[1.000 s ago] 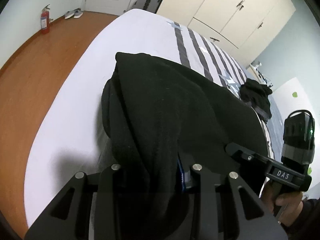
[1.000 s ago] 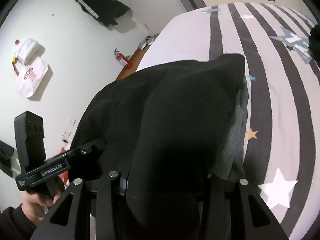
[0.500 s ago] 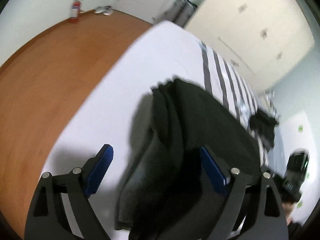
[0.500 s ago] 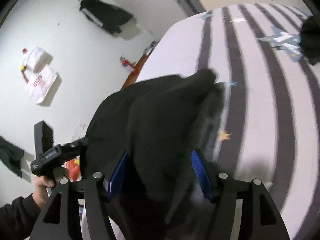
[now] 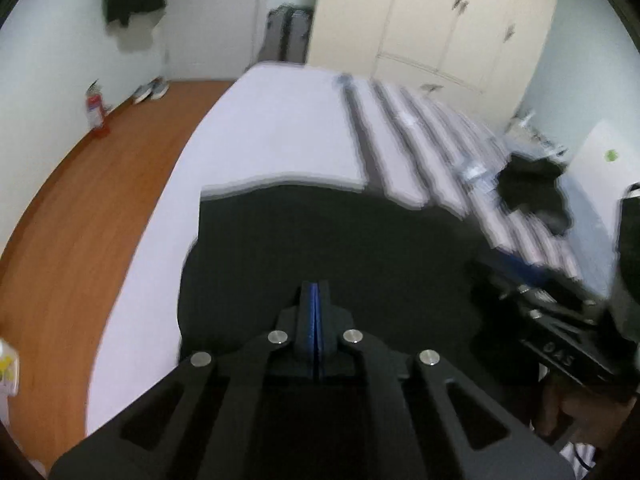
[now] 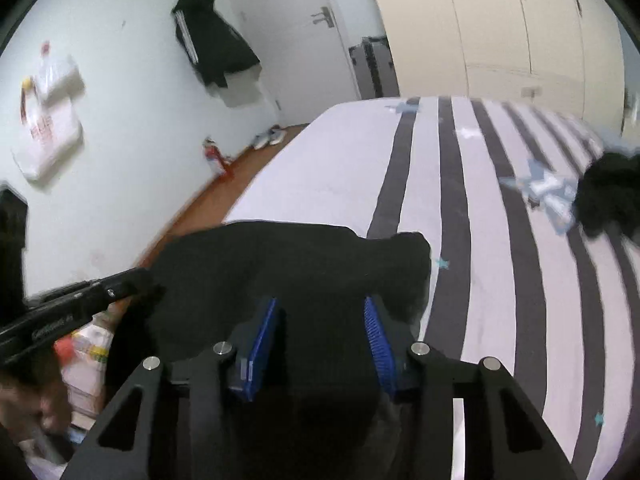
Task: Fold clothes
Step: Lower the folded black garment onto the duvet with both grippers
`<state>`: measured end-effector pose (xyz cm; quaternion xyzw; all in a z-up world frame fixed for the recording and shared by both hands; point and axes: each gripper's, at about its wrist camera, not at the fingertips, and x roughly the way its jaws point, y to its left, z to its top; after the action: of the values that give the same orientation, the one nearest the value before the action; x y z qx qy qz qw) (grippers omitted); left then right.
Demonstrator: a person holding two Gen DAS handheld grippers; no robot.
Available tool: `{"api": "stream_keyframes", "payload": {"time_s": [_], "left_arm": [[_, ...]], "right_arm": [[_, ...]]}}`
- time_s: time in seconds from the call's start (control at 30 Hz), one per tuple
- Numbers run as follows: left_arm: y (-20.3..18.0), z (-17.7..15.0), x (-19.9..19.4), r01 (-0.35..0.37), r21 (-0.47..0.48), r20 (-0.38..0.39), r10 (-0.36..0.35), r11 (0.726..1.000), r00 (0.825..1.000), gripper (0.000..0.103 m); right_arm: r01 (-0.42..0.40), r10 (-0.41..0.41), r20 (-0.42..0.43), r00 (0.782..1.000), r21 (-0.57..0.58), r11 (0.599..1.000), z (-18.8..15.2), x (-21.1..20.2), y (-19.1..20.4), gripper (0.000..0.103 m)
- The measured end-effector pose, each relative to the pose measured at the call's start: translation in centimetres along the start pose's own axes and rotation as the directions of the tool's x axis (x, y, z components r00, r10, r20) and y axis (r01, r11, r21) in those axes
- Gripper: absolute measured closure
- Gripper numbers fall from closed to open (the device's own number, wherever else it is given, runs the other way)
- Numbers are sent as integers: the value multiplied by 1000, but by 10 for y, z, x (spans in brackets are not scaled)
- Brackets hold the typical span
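Note:
A black garment (image 5: 320, 236) lies folded flat at the near corner of the bed; it also shows in the right wrist view (image 6: 288, 264). My left gripper (image 5: 316, 300) is shut and empty, its blue pads pressed together above the garment's near edge. My right gripper (image 6: 320, 320) is open and empty over the garment's near right part, its blue pads (image 6: 378, 336) apart. Each gripper shows in the other's view, the right one (image 5: 560, 320) and the left one (image 6: 80, 300).
The bed (image 6: 500, 280) has a white sheet with grey stripes and stars. Another black garment (image 5: 532, 192) lies heaped farther along the bed (image 6: 612, 196). Wood floor (image 5: 80, 220), a fire extinguisher (image 5: 96, 108), shoes and wardrobes (image 5: 440, 20) surround the bed.
Both grippers let go of the black garment, which dropped flat onto the bed. The left gripper opened, then closed empty. Both grippers drew back and rose.

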<state>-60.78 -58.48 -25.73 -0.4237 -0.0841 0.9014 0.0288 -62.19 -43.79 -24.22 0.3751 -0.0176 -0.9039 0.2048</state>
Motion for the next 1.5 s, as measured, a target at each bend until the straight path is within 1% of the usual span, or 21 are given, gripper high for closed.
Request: {"api": "stream_keyframes", "payload": {"time_s": [0.03, 0.17, 0.3, 0.33, 0.37, 0.47, 0.53, 0.6, 0.7, 0.73, 0.77, 0.8, 0.93, 1.07, 1.13, 1.17, 1.2, 1.27, 1.37, 1.43, 1.5], "left_arm": [[8, -7, 4, 3, -14, 11, -3, 1000, 1000, 101], [13, -10, 4, 23, -49, 38, -21, 999, 999, 101], [9, 6, -12, 22, -78, 47, -18, 997, 999, 101], [7, 14, -20, 6, -67, 71, -2, 998, 997, 101], [3, 22, -25, 12, -49, 93, -8, 999, 996, 101], [-7, 48, -27, 63, -3, 132, -62, 998, 989, 101], [-11, 61, -5, 78, -1, 113, -78, 997, 991, 101], [-10, 66, 21, 77, -7, 74, -77, 997, 994, 101], [5, 44, 68, 52, -41, -10, -53, 998, 999, 101], [10, 37, 72, 57, -61, 2, -57, 996, 998, 101], [12, 36, 72, 66, -77, 17, -64, 995, 998, 101], [13, 36, 71, 73, -83, 21, -72, 994, 997, 101], [17, 40, 68, 99, -103, 8, -98, 990, 995, 101], [17, 46, 64, 77, -81, -2, -77, 994, 997, 101], [20, 44, 63, 64, -78, -3, -64, 995, 998, 101], [24, 45, 60, 27, -83, 0, -27, 996, 1000, 101], [34, 47, 57, 15, -113, 6, -14, 993, 1000, 101], [49, 49, 52, -36, -165, 10, 38, 986, 999, 101], [57, 52, 46, -103, -175, 1, 105, 979, 994, 100], [51, 57, 38, -105, -140, 13, 108, 985, 994, 100], [37, 60, 33, -68, -96, 29, 71, 993, 997, 99]], "right_arm": [[32, -32, 4, 999, -13, 999, -7, 9, 2, 62], [65, -59, 70, 996, -77, 995, -24, 14, 7, 62], [19, -18, 16, 1000, -35, 999, -7, 4, -7, 62], [7, -7, 1, 1000, -23, 1000, -2, 1, -10, 62], [28, -28, 8, 1000, 3, 1000, 8, -7, -15, 62], [18, -31, 122, 992, 103, 995, 37, -31, -23, 58], [15, -26, 113, 993, 104, 994, 50, -18, -15, 58], [-1, -3, 91, 996, 42, 999, 50, 6, 5, 58], [41, -43, -40, 998, -67, 997, 33, 61, 20, 65], [44, -48, -78, 996, -56, 997, 24, 76, 16, 66], [27, -28, -89, 996, -11, 1000, 19, 82, 7, 71], [22, -21, -78, 997, 14, 1000, 17, 82, 3, 74], [28, -27, -69, 997, 10, 1000, 15, 78, 2, 75], [56, -55, -87, 995, 11, 998, 24, 79, -7, 77], [70, -68, -87, 994, 15, 997, 25, 80, -19, 87], [70, -70, -91, 993, -1, 998, 25, 81, -25, 98], [69, -70, -88, 994, -21, 997, 24, 79, -28, 103], [62, -65, -86, 994, -42, 997, 25, 76, -36, 103], [103, -102, -93, 990, 8, 995, 36, 76, -60, 103], [123, -114, -92, 989, 100, 987, 43, 70, -79, 96], [120, -107, -91, 990, 141, 983, 48, 60, -88, 95]]}}
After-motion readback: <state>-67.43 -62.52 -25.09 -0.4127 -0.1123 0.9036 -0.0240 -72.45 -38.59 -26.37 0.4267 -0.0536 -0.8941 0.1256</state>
